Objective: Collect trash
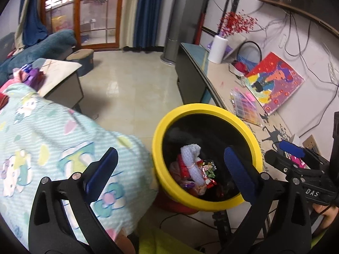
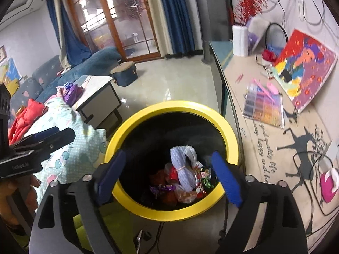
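Both tongs stand wide with nothing between their pads: the left gripper [image 1: 171,173] hangs over the near rim of the bin [image 1: 156,139], and the right gripper [image 2: 169,177] hangs straight above its mouth. No earlier view is on hand, so only their gape can be told.

Down in the black liner lies the trash [image 2: 186,182]: a white foam net sleeve [image 2: 182,169] tied with a rubber band, shiny sweet wrappers [image 2: 203,180] and a crumpled clear bag. All of it looks light, soft and crushable. The foil would likely slip, so a pinch on a twisted end or across the foam sleeve's banded middle should hold best. The bin looks stiff and light; its yellow rim is the place to grip.

Beside it hangs a pale patterned blanket [image 1: 53,139].

Writing: the right gripper's body in the left view reads "DAS" [image 1: 312,193]. Farther off, the table mat [image 2: 264,146] reads "good quality life" and "happy". Other lettering is too blurred.
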`<action>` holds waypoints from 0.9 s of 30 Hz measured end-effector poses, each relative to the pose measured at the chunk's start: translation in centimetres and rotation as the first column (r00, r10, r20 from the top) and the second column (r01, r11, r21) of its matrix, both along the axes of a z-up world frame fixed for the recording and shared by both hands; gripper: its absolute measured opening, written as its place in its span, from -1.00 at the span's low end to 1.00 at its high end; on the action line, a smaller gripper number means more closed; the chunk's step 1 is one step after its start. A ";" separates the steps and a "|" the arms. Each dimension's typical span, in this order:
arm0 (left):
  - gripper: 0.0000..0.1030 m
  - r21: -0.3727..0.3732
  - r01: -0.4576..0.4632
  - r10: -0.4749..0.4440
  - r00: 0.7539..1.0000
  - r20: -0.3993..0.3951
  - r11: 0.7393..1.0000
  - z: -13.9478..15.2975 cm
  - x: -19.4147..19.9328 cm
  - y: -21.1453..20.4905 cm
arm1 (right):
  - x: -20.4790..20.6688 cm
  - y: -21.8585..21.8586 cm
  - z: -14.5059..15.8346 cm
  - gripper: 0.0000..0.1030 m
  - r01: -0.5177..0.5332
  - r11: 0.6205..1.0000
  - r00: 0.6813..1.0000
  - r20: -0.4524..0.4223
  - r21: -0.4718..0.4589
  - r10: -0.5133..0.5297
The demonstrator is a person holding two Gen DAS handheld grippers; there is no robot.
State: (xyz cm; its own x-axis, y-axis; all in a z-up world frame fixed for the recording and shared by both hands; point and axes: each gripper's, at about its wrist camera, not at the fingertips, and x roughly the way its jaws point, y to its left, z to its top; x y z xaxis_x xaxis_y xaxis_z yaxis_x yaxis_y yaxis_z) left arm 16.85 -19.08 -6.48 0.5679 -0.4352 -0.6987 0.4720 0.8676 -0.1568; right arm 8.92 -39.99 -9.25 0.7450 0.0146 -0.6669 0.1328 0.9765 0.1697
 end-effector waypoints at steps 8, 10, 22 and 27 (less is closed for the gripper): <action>0.79 -0.012 -0.087 0.087 0.996 0.036 0.996 1.5 -1.1 4.1 | -0.8 3.1 1.4 0.85 -0.025 0.997 0.997 0.065 -0.072 0.029; 0.79 -0.014 -0.109 0.109 0.993 0.050 0.994 1.8 -1.5 4.9 | -1.1 3.7 1.9 0.88 -0.022 0.996 0.995 0.097 -0.090 0.031; 0.79 -0.023 -0.246 0.247 0.956 0.156 0.969 3.5 -5.1 10.5 | -2.8 8.4 5.6 0.88 -0.054 0.989 0.973 0.216 -0.135 0.083; 0.79 -0.047 -0.296 0.299 0.922 0.247 0.954 4.4 -7.6 12.6 | -4.4 10.9 7.1 0.88 -0.024 0.990 0.953 0.295 -0.137 0.064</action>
State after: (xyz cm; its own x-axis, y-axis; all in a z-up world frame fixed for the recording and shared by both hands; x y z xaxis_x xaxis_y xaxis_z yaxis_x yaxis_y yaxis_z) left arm 9.26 -6.51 -2.11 0.8271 -0.2246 -0.5153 0.2170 0.9732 -0.0758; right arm 4.54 -29.12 -2.14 0.9104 -0.0199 -0.4133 0.0518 0.9965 0.0661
